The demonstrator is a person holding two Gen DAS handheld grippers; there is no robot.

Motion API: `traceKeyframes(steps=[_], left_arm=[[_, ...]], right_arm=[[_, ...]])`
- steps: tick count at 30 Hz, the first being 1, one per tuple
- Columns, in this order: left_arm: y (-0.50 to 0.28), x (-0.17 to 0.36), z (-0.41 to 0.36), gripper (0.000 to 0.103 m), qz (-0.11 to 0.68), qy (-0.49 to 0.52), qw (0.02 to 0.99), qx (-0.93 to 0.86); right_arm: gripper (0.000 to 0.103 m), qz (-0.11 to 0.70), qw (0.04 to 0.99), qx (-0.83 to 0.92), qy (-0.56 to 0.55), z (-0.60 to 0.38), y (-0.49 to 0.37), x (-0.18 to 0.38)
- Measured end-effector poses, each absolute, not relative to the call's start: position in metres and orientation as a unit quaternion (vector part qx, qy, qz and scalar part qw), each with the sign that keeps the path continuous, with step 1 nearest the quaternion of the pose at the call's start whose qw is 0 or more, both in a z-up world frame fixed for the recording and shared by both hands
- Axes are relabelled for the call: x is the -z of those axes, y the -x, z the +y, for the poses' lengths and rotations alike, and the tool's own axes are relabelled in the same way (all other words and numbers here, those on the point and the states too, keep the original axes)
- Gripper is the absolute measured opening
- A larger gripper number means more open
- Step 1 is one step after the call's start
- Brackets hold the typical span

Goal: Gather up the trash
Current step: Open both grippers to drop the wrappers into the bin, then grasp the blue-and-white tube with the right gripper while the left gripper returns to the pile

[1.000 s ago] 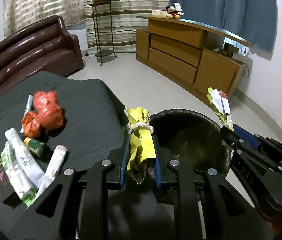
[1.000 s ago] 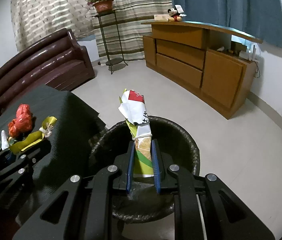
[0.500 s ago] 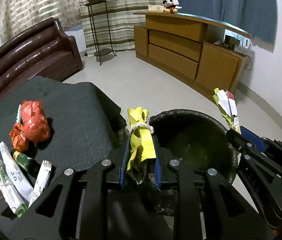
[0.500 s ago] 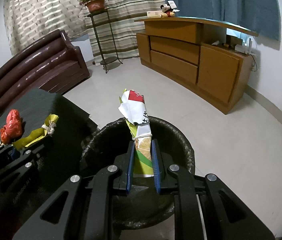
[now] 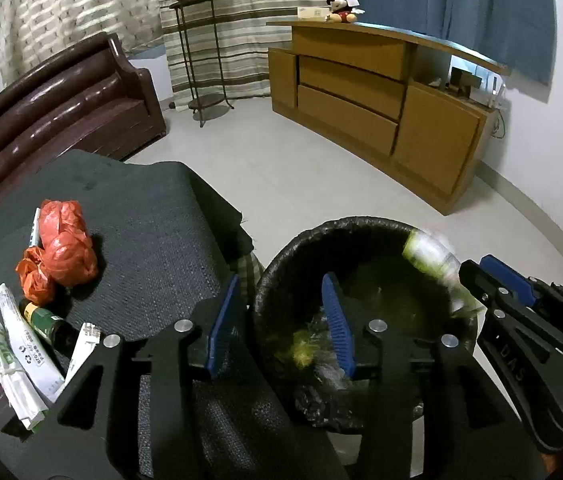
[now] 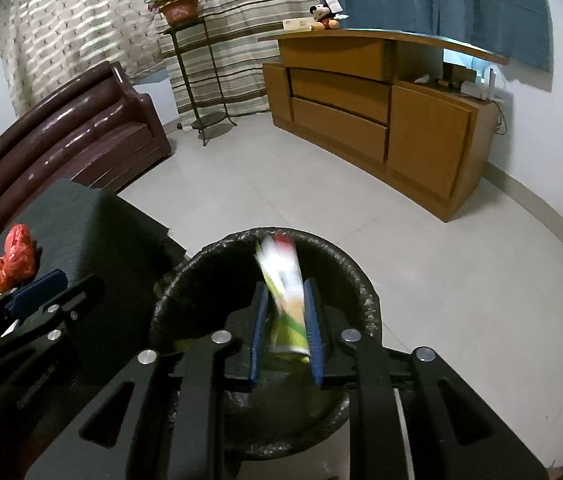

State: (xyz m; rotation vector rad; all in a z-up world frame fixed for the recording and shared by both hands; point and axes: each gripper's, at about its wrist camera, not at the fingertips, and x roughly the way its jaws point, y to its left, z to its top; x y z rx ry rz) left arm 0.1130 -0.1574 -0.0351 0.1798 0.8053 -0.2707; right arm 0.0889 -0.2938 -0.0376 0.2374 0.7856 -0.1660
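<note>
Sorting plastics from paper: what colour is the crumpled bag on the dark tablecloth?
Orange-red; the crumpled bag shows best in the left wrist view.

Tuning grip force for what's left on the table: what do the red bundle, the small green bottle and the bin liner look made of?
Red bundle: thin plastic film, glossy and crumpled, probably a knotted bag. Green bottle: looks like dark glass with a paper label, though hard plastic is possible. Bin liner: thin black plastic, its wrinkled edge folded over the rim.
</note>
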Motion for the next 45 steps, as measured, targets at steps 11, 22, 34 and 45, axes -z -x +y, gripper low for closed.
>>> traceKeyframes(steps=[11,22,34,45], left_arm=[[-0.112,0.032,-0.154,0.063,0.383,-0.080,0.912,0.124],[-0.100,0.012,-0.127,0.065,0.378,-0.065,0.917,0.112],[-0.070,-0.008,-0.054,0.068,0.375,-0.040,0.924,0.068],[-0.040,-0.012,0.028,0.068,0.377,-0.014,0.926,0.015]], right_arm=[[0.035,0.377,0.914,0.090,-0.119,-0.299,-0.089,0.037],[0.041,0.368,0.920,0.084,-0.108,-0.289,-0.082,0.030],[0.041,0.371,0.924,0.033,-0.086,-0.238,-0.074,0.017],[0.041,0.380,0.923,-0.023,-0.060,-0.173,-0.062,0.011]])
